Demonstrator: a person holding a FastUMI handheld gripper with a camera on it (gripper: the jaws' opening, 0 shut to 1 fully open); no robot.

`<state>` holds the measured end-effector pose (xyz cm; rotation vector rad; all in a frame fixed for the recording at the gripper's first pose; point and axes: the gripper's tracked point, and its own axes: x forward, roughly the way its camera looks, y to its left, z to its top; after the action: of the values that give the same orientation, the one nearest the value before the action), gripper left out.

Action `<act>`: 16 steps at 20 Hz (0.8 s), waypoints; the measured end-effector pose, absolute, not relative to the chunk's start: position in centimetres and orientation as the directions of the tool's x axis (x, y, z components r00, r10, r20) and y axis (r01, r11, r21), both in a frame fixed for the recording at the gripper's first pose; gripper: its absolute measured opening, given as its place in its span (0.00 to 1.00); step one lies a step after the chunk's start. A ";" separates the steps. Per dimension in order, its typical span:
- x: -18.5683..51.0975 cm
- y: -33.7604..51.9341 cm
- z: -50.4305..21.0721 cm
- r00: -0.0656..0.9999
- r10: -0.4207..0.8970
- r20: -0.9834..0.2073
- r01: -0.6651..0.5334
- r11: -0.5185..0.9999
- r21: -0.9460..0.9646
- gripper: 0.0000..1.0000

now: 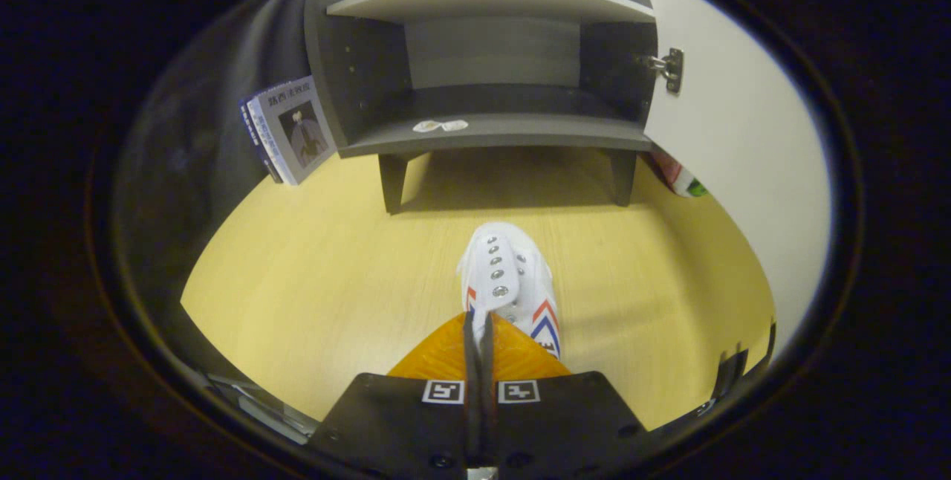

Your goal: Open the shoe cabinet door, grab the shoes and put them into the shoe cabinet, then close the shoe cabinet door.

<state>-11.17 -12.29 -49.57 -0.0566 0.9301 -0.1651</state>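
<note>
Gripping the white shoe (pixel 513 283) apparently by its upper edge, the claw (pixel 480 331) is nearly closed.

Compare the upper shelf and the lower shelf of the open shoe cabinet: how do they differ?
The lower shelf carries a small white sticker at its front edge; the upper shelf shows none. The lower shelf lies nearer the white sneaker, which the gripper holds pinched by its tongue; the upper shelf sits above it. The lower looks darker grey, the upper lighter. Neither holds a shoe.
</note>
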 end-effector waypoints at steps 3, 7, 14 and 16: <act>-10.9 -12.2 -48.8 0.584 -0.186 -0.790 0.165 0.980 -0.109 0.02; -10.7 -11.9 -47.0 0.602 -0.224 -0.767 0.224 0.969 -0.107 0.02; -10.9 -11.4 -47.7 0.582 -0.250 -0.774 0.299 0.951 -0.082 0.02; -11.3 -11.2 -48.5 0.572 -0.250 -0.781 0.299 0.950 -0.086 0.03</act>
<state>-11.30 -11.20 -48.48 0.0574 0.9069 -0.3221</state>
